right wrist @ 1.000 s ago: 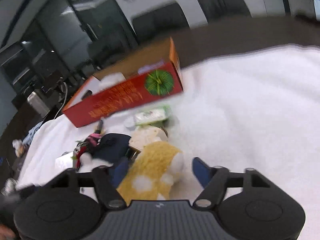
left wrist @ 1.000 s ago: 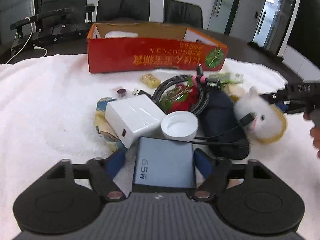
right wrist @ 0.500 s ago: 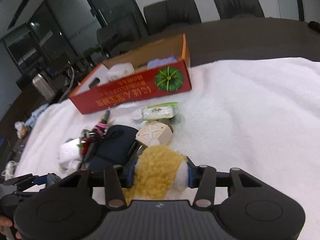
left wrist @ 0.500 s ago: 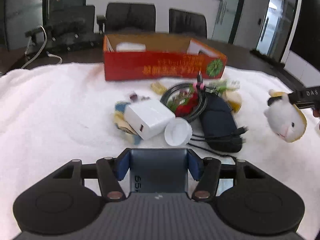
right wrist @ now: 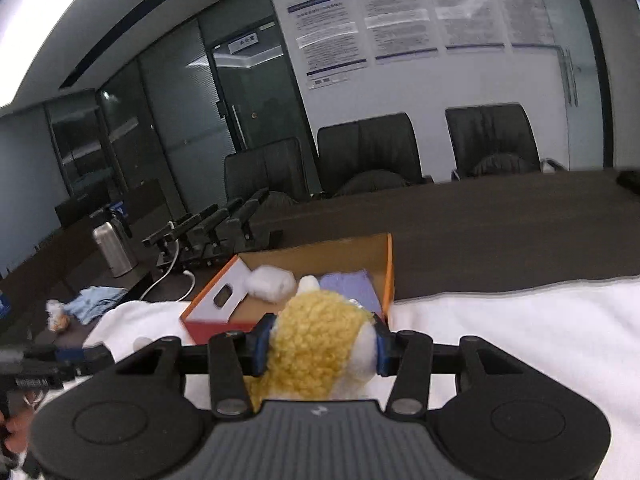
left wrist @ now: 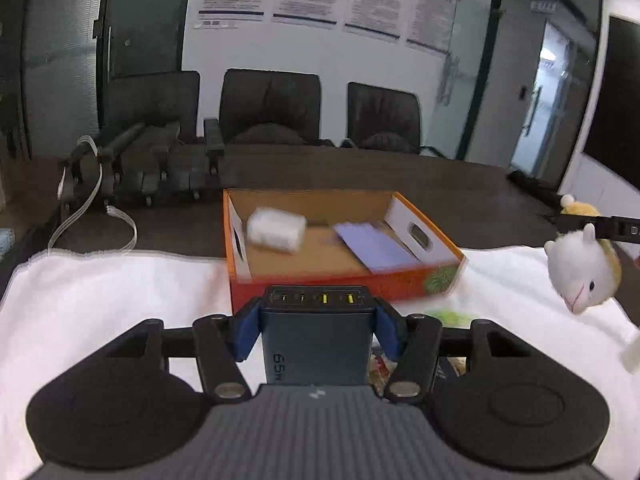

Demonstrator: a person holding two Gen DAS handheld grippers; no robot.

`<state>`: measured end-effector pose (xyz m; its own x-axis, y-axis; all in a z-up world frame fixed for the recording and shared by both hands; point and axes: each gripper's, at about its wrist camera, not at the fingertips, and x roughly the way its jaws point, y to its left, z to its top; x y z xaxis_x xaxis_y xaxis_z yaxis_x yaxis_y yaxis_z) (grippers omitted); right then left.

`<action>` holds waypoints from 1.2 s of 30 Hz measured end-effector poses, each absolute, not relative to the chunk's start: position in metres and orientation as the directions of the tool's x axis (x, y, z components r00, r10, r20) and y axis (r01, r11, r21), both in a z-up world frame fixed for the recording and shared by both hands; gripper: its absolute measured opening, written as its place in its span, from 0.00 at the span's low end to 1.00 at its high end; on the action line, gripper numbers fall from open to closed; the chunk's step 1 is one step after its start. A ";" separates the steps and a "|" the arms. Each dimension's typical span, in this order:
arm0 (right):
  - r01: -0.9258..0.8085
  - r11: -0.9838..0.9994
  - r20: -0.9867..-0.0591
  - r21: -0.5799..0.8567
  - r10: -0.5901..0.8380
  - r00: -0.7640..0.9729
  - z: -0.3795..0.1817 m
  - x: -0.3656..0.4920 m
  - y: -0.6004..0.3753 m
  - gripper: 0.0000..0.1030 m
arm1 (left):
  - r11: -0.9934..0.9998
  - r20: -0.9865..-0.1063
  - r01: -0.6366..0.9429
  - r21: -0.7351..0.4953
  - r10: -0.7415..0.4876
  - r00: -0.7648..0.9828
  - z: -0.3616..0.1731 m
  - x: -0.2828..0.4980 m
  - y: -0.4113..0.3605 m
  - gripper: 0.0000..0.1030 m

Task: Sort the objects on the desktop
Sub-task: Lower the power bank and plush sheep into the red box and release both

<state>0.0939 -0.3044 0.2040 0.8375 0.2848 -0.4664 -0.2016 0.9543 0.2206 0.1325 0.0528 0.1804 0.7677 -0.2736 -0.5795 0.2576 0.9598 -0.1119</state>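
My left gripper (left wrist: 316,326) is shut on a grey charger block (left wrist: 316,340) marked 65W, held above the white towel (left wrist: 100,300) with its ports facing away. Straight ahead stands the open orange cardboard box (left wrist: 416,278) holding a white roll (left wrist: 276,229) and a purple sheet (left wrist: 372,246). My right gripper (right wrist: 320,344) is shut on a yellow and white plush sheep (right wrist: 316,352), also lifted; the same plush sheep (left wrist: 580,268) hangs at the right edge of the left wrist view. In the right wrist view the box (right wrist: 216,320) lies just beyond the plush.
The pile of small items shows only as scraps under the left gripper (left wrist: 448,316). A dark table (right wrist: 500,232) runs behind the towel, with black office chairs (left wrist: 272,108), a row of black devices with a white cable (left wrist: 120,216), and a steel flask (right wrist: 114,246).
Both grippers closed on their objects and rose off the towel: the left with the charger, the right with the plush sheep. Both views now look over the box toward the chairs.
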 end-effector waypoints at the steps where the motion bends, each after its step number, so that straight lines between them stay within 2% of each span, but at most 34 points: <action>1: -0.197 0.960 -0.471 0.200 0.271 0.839 0.208 0.109 -0.299 0.44 | 0.966 -0.590 0.237 -0.102 -0.250 0.767 0.185 0.152 0.047 0.57; 5: -0.172 0.972 -0.509 0.162 0.232 0.829 0.219 0.182 -0.285 0.44 | 0.975 -0.651 0.215 -0.054 -0.198 0.733 0.187 0.229 0.028 0.57; 9: -0.146 0.984 -0.567 0.098 0.176 0.805 0.206 0.250 -0.260 0.44 | 0.984 -0.719 0.174 -0.026 -0.139 0.680 0.162 0.292 0.021 0.57; 16: -0.103 0.992 -0.714 -0.077 0.017 0.700 0.122 0.339 -0.215 0.44 | 0.992 -0.851 0.111 0.058 -0.009 0.525 0.088 0.362 0.019 0.57; 18: -0.113 0.983 -0.760 -0.147 -0.039 0.649 0.097 0.353 -0.204 0.45 | 0.972 -0.841 0.157 0.176 0.065 0.538 0.074 0.362 0.004 0.59; 21: -0.157 0.964 -0.788 -0.216 -0.077 0.611 0.069 0.358 -0.188 0.45 | 0.972 -0.847 0.126 0.196 0.103 0.522 0.067 0.367 -0.001 0.60; 23: -0.194 0.930 -0.771 -0.312 -0.129 0.623 0.055 0.354 -0.171 0.46 | 0.964 -0.850 0.141 0.226 0.124 0.512 0.061 0.369 -0.006 0.62; 25: -0.197 0.924 -0.765 -0.328 -0.137 0.630 0.041 0.351 -0.166 0.48 | 0.919 -0.835 0.212 0.332 0.182 0.519 0.049 0.360 -0.025 0.66; 26: -0.187 0.920 -0.738 -0.345 -0.143 0.660 0.036 0.346 -0.165 0.48 | 0.915 -0.820 0.201 0.349 0.194 0.539 0.047 0.355 -0.027 0.65; 31: -0.152 0.931 -0.678 -0.331 -0.123 0.724 0.034 0.340 -0.174 0.47 | 0.961 -0.884 0.176 0.214 0.114 0.453 0.053 0.345 -0.023 0.63; 34: -0.186 0.931 -0.698 -0.314 -0.093 0.710 0.039 0.343 -0.183 0.48 | 0.975 -0.914 0.180 0.128 0.045 0.404 0.064 0.339 -0.014 0.61; 36: -0.226 0.931 -0.725 -0.287 -0.056 0.687 0.045 0.341 -0.188 0.51 | 0.987 -0.897 0.151 0.055 -0.018 0.442 0.086 0.336 0.001 0.63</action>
